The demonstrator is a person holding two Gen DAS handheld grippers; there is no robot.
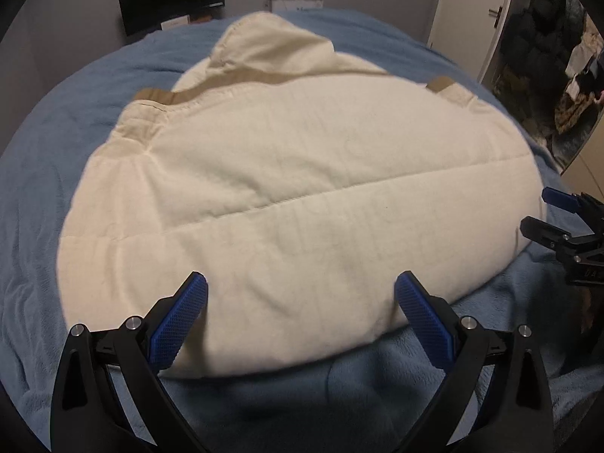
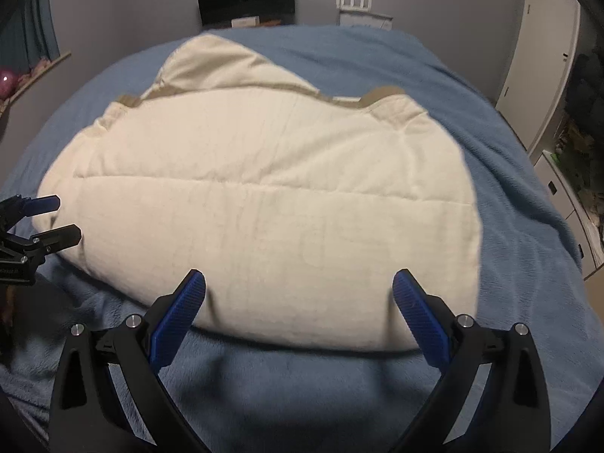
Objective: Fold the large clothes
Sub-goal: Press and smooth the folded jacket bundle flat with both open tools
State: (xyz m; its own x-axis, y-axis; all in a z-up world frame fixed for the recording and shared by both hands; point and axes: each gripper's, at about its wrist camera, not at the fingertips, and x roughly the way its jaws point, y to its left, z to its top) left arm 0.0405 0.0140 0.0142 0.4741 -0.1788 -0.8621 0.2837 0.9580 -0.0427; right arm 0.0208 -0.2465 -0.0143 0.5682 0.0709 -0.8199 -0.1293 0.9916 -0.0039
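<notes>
Both the left gripper (image 1: pixel 300 287) and right gripper (image 2: pixel 299 285) hover, fingers spread, above the folded cream garment (image 1: pixel 287 196).

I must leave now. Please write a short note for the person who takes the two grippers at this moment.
Left gripper: open, empty, at the near hem of the garment.
Right gripper: open, empty, at the same hem, further right.
Garment: cream, lying on the blue blanket, hood at the far end.
Done: it looks partly folded; sleeves not visible.
Left: probably fold hem toward hood.

Left gripper (image 1: pixel 301 283) and right gripper (image 2: pixel 299 281), fingers spread wide.
</notes>
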